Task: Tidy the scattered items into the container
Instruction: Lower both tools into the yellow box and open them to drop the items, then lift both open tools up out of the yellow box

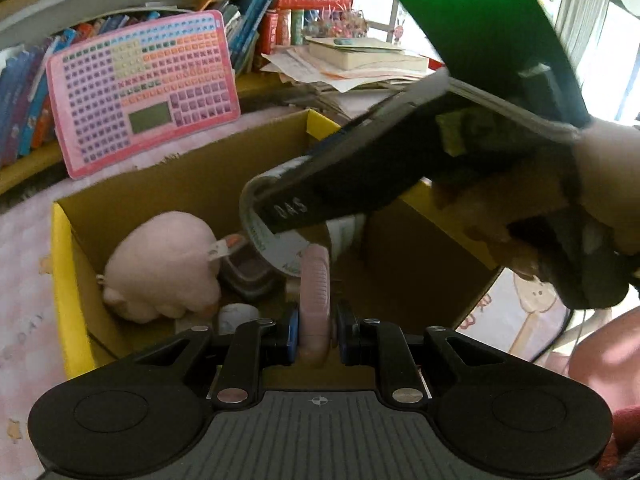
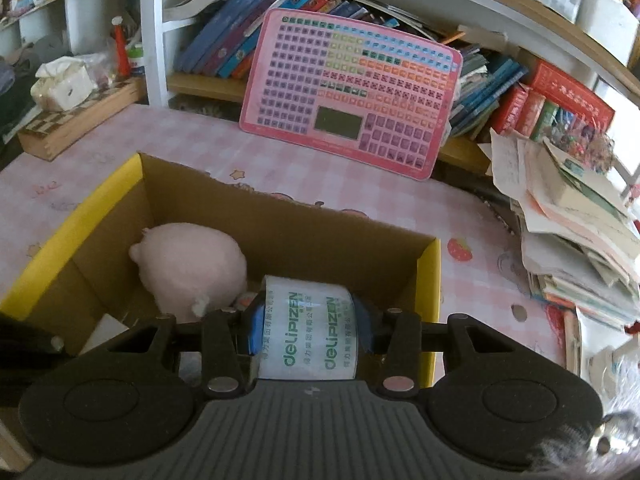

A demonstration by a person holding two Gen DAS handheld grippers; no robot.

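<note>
Overhead, left gripper [image 1: 316, 338] clamps upright pink comb [image 1: 316, 296]; right gripper [image 2: 306, 334] clamps sideways tape roll [image 2: 306, 328].

A table [image 2: 208, 152] under a pink checked cloth carries everything. On it near the middle stands an open cardboard box [image 2: 280, 216] with yellow flaps. Beyond the box a pink keyboard toy [image 2: 352, 92] stands on the cloth, leaning back against a bookshelf [image 2: 208, 84]. At right lies a stack of papers and books [image 2: 576, 232]. At far left sits a wooden tray [image 2: 76, 120].
</note>
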